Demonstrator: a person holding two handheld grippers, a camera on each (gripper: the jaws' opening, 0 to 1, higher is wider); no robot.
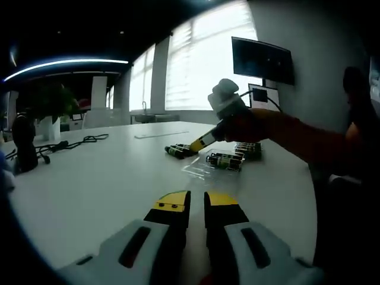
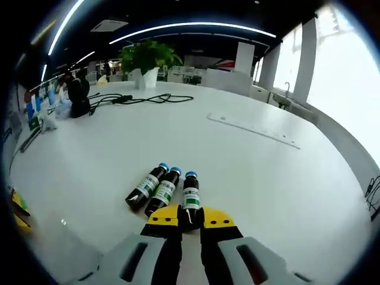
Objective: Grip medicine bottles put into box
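Three dark medicine bottles with blue caps and green labels lie side by side on the white table (image 2: 89, 172). My right gripper (image 2: 190, 217) is shut on the base of the rightmost bottle (image 2: 190, 199); the other two bottles (image 2: 155, 189) lie just to its left. In the left gripper view the right gripper (image 1: 199, 143), held by a hand in a red sleeve, touches down on those bottles (image 1: 177, 151). More bottles lie in groups (image 1: 226, 160) beside it, next to a clear plastic box (image 1: 199, 170). My left gripper (image 1: 197, 205) hangs low over the table, jaws together with nothing between them.
A black cable (image 2: 139, 99) and a potted plant (image 2: 145, 59) are at the table's far side. A dark object (image 2: 77, 95) stands at the left. A long flat strip (image 2: 252, 127) lies toward the windows. A monitor (image 1: 262, 59) hangs on the wall.
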